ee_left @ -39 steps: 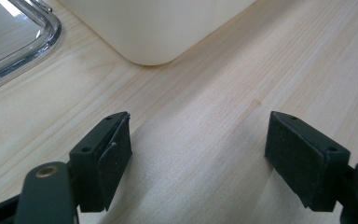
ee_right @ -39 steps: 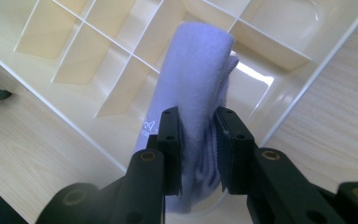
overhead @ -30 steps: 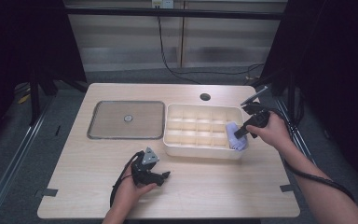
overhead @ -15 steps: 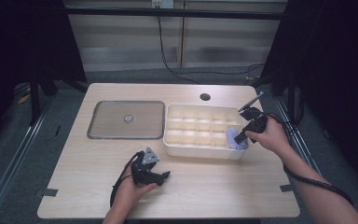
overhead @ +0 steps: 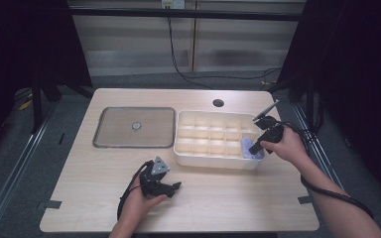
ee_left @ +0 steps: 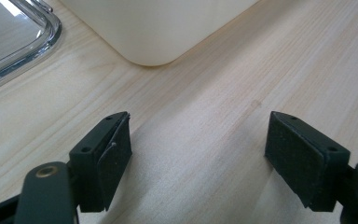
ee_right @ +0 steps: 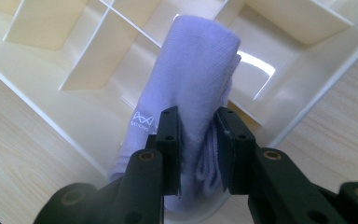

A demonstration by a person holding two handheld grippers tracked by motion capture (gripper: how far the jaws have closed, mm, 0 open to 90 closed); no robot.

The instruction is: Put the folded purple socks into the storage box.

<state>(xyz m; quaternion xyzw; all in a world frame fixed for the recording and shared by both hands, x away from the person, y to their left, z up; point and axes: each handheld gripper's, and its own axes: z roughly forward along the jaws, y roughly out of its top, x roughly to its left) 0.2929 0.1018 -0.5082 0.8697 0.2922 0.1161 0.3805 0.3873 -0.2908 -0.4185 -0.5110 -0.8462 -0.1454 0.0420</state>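
A rolled lilac sock (ee_right: pixel 193 88) with a small white logo is pinched between the jaws of my right gripper (ee_right: pixel 198 140), which is shut on it. In the high view the sock (overhead: pixel 249 147) dips into the front right compartment of the cream divided box (overhead: pixel 213 157), with the right gripper (overhead: pixel 258 145) angled down over that corner. My left gripper (overhead: pixel 174 187) rests on the table in front of the box, held by a hand. Its jaws (ee_left: pixel 198 161) stand wide open over bare wood with nothing between them.
A clear lid (overhead: pixel 135 127) with a centre knob lies flat left of the box; its rim (ee_left: pixel 37 44) and the box corner (ee_left: pixel 161 28) show in the left gripper view. A cable hole (overhead: pixel 218 103) sits near the table's far edge. Black frames flank the table.
My right gripper has carried the sock slightly lower and deeper into the box's front right corner. The left gripper has stayed where it was.
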